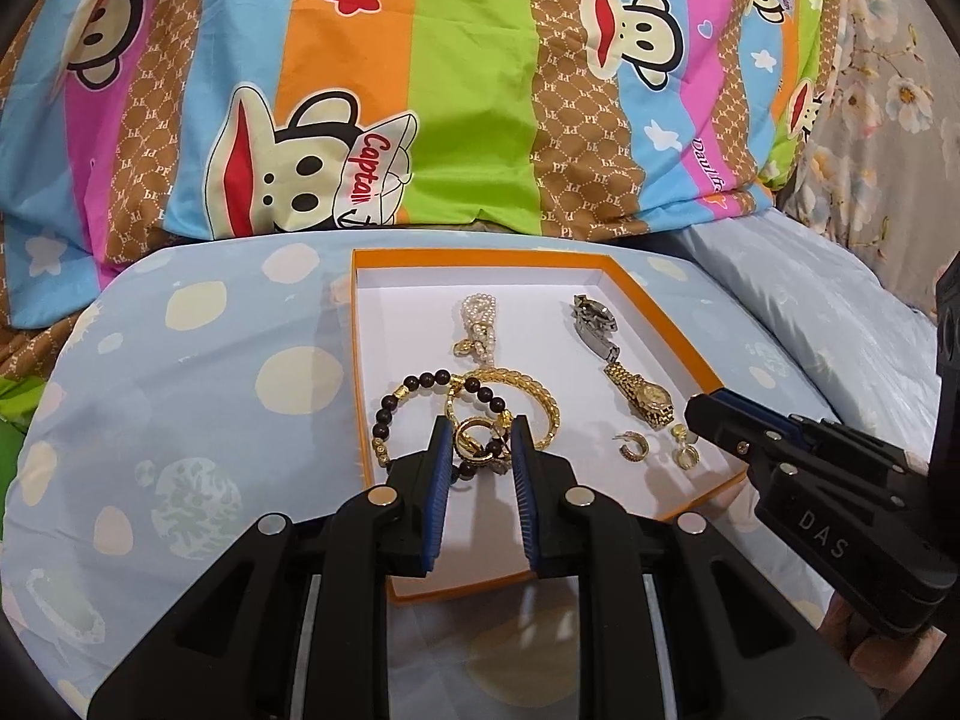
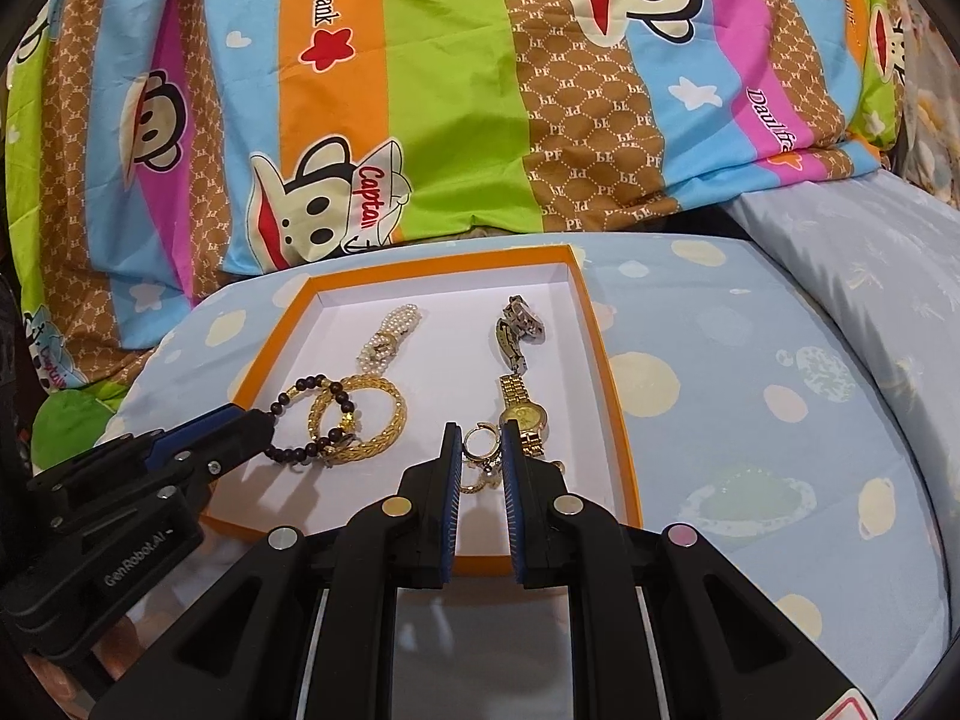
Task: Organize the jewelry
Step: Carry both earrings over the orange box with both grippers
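Note:
An orange-rimmed box [image 1: 358, 360] [image 2: 603, 360] with a white floor holds the jewelry. In it lie a pearl bracelet [image 1: 477, 324], a silver watch [image 1: 591, 318], a gold watch [image 1: 642, 396], a gold chain bracelet [image 1: 540, 396], a dark bead bracelet [image 1: 384, 417] and two gold hoop earrings [image 1: 630, 447] [image 1: 687, 455]. My left gripper [image 1: 480, 429] [image 2: 264, 420] hovers over the bead bracelet's near side. It is open by a narrow gap, and small gold rings [image 1: 471, 444] show through it. My right gripper [image 2: 481, 429] [image 1: 699, 414] is shut just above one earring [image 2: 480, 439].
The box rests on a light blue dotted cushion [image 1: 210, 360]. A bright striped quilt with cartoon monkeys [image 1: 468, 90] rises right behind it. A pale blue sheet [image 2: 870, 300] slopes away at the right, and flowered fabric [image 1: 888, 90] fills the far right.

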A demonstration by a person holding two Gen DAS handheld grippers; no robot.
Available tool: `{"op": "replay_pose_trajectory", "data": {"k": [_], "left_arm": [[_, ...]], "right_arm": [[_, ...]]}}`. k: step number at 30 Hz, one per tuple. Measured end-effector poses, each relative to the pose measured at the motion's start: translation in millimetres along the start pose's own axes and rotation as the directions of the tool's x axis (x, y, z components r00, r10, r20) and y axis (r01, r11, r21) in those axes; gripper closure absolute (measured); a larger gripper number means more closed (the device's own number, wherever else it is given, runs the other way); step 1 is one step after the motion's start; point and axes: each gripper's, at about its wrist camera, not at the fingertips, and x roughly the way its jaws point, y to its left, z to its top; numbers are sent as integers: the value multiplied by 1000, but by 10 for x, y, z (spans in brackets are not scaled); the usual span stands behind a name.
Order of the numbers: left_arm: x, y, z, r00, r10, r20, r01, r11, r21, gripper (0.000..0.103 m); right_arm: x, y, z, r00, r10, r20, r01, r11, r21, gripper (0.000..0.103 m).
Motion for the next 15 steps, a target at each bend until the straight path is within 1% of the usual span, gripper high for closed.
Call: {"op": "replay_pose_trajectory", "data": {"k": [15], "left_arm": [[27, -4, -18, 1000, -13, 4, 13, 1000, 9, 84]], "right_arm": [[58, 15, 9, 1000, -1, -4, 1, 1000, -4, 91]]}}
